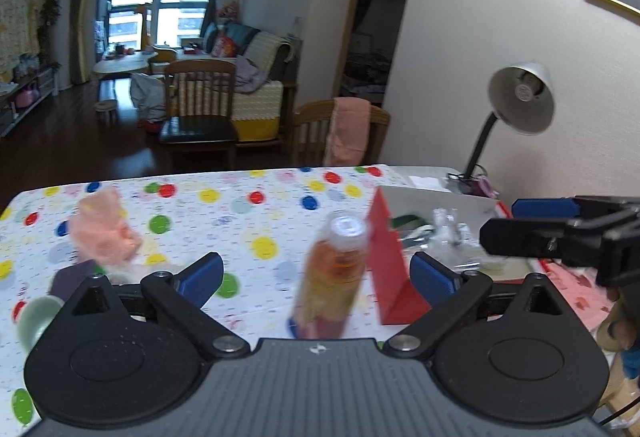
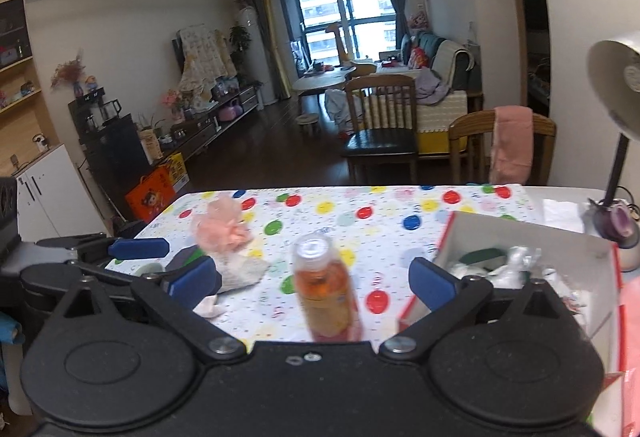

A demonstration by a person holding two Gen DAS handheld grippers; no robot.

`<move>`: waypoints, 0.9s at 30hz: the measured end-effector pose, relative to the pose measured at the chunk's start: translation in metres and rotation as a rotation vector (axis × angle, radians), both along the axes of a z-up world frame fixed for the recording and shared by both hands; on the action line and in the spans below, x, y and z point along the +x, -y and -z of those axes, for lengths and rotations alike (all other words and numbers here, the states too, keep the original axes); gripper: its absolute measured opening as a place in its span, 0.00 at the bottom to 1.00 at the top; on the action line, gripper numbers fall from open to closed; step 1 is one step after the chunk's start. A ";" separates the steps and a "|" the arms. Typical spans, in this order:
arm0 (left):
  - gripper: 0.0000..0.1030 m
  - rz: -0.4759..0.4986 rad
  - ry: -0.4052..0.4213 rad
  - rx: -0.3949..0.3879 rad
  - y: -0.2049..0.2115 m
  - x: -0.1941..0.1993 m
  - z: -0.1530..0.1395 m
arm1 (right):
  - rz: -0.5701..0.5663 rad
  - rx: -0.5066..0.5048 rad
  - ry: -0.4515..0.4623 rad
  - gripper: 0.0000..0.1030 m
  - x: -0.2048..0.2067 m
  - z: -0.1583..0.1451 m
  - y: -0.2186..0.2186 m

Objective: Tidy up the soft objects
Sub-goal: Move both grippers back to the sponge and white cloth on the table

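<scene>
we hold both grippers, left (image 1: 316,277) and right (image 2: 314,281), with jaws open and empty above the desk (image 1: 256,221), and the pink cloth (image 1: 105,233), blurred and seemingly crumpled, lies forward-left, nearer our left gripper than the box (image 2: 520,233).

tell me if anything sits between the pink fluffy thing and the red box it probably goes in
Yes. The orange bottle stands upright on the tablecloth between the pink soft piece and the red box. Both grippers are open, holding nothing.
</scene>
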State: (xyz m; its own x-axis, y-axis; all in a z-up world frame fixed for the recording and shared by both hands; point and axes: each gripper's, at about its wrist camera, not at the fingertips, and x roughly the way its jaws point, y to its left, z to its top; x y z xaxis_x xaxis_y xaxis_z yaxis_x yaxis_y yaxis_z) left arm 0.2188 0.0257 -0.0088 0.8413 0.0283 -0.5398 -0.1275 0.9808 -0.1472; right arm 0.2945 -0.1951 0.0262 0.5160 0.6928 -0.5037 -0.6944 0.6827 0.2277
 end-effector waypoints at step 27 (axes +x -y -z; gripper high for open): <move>0.99 -0.231 -0.130 0.087 -0.113 -0.017 0.135 | -0.203 -0.198 -0.131 1.00 0.009 0.044 -0.215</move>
